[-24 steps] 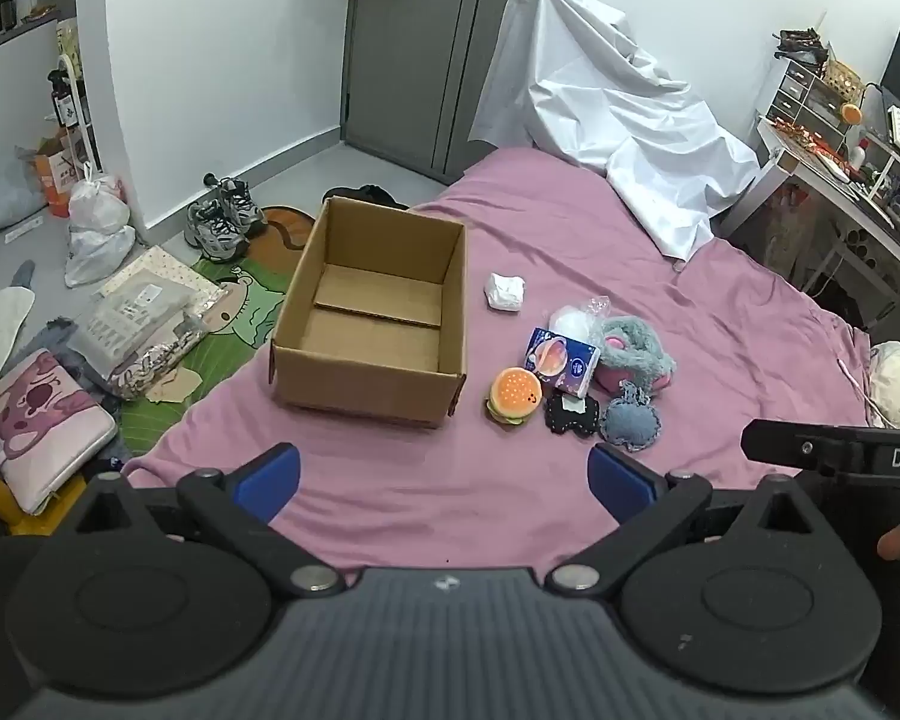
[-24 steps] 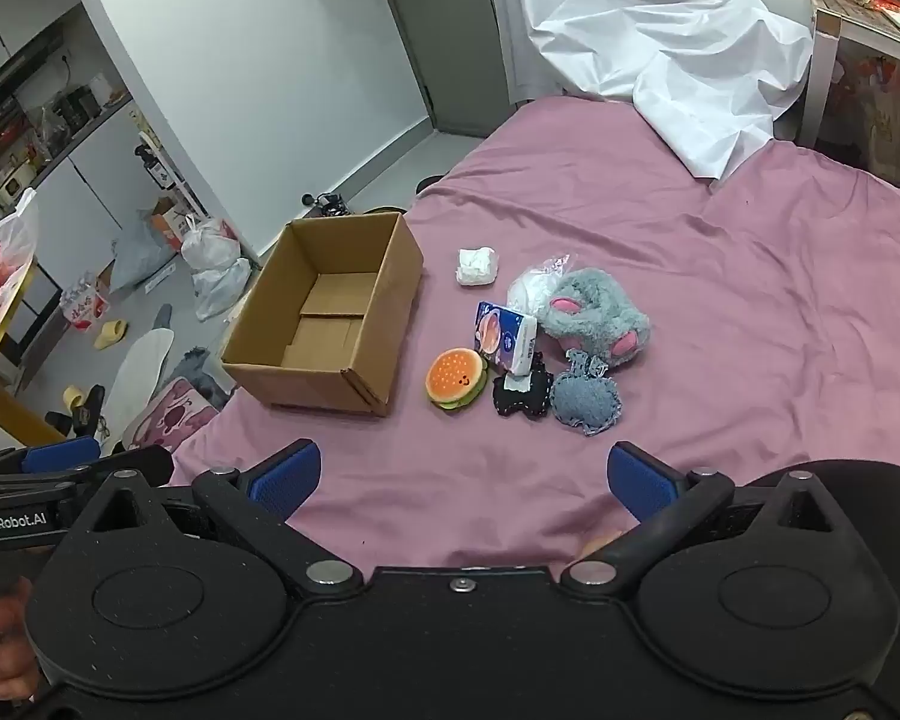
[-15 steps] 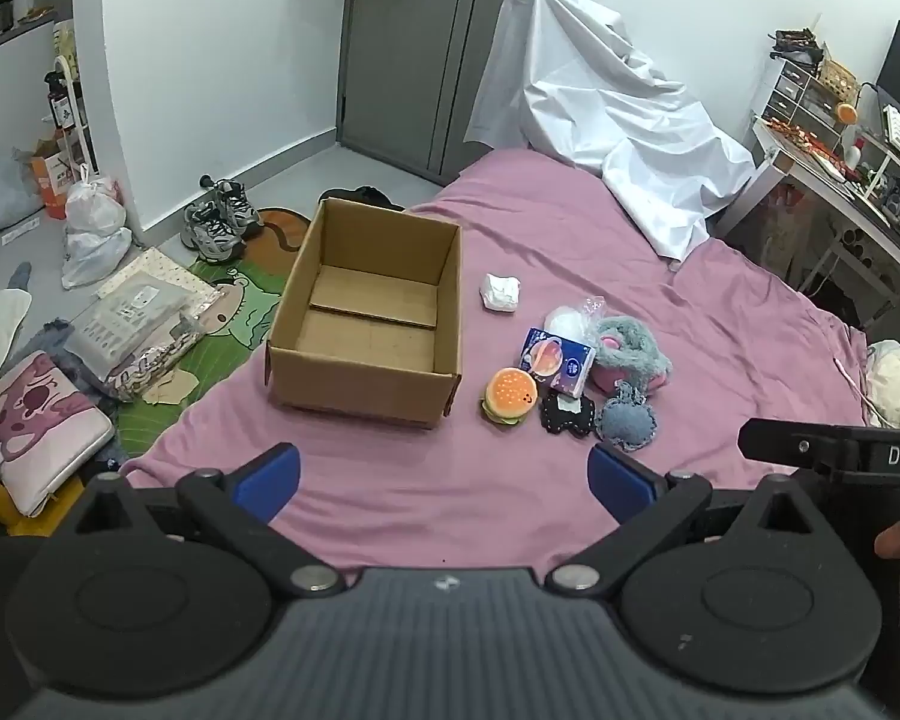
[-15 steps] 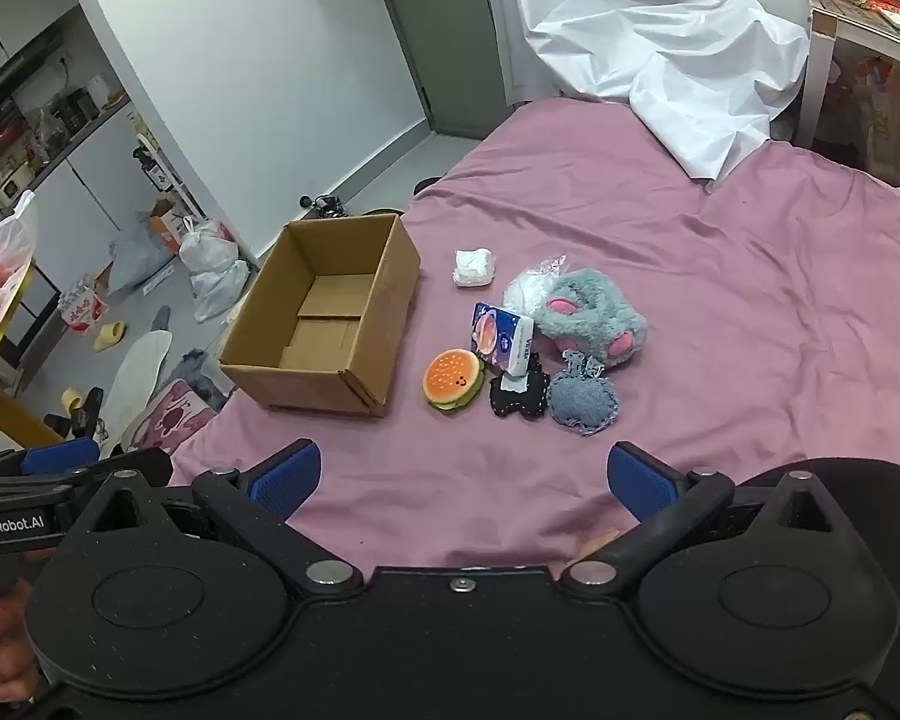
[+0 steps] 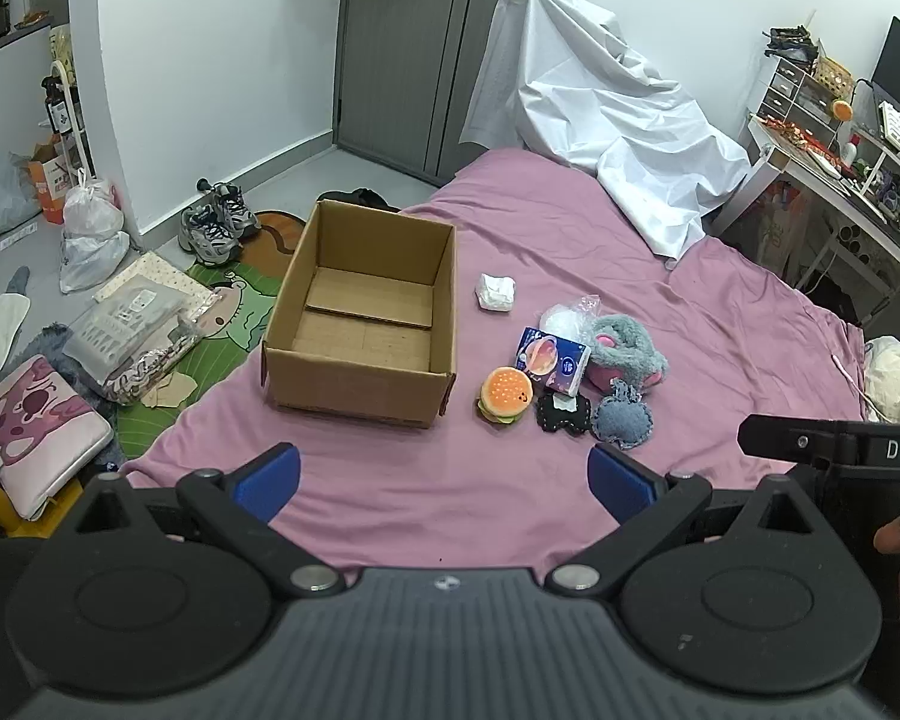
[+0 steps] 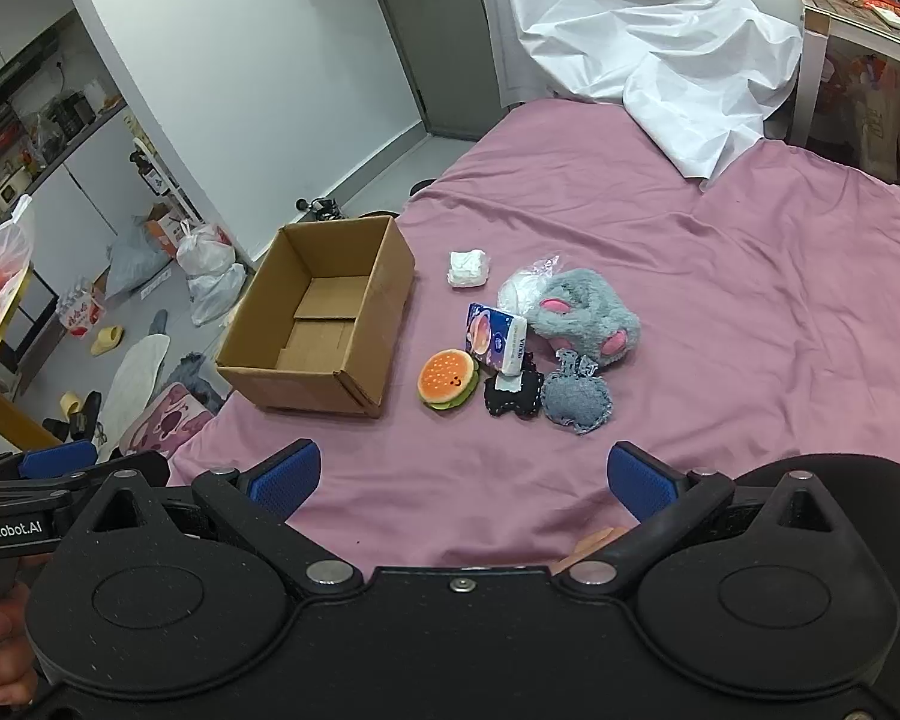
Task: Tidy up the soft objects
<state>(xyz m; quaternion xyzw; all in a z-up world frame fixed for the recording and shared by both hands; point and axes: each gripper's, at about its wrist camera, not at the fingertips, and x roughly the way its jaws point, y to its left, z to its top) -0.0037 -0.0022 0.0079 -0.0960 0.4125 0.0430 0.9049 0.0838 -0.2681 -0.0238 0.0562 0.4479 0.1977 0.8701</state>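
Observation:
An empty open cardboard box (image 5: 363, 324) (image 6: 324, 318) sits on the purple bed (image 5: 510, 480). Right of it lies a cluster of soft things: a burger plush (image 5: 505, 393) (image 6: 448, 377), a blue tissue pack (image 5: 552, 358) (image 6: 497, 343), a black felt piece (image 5: 563, 412) (image 6: 513, 395), a denim apple cushion (image 5: 623, 417) (image 6: 576, 399), a grey-pink fluffy plush (image 5: 624, 345) (image 6: 588, 318), a clear bag (image 6: 525, 285) and a white wad (image 5: 496, 291) (image 6: 467, 267). My left gripper (image 5: 444, 477) and right gripper (image 6: 461, 480) are open, empty, short of the objects.
A white sheet (image 5: 606, 126) covers the bed's far end. A desk (image 5: 834, 174) stands at the right. The floor on the left holds shoes (image 5: 216, 225), bags (image 5: 90, 234), packages (image 5: 132, 330) and a pink cushion (image 5: 30, 426).
Both views have shifted slightly; the box and the soft objects sit a little nearer and more central. Both grippers stay open and empty.

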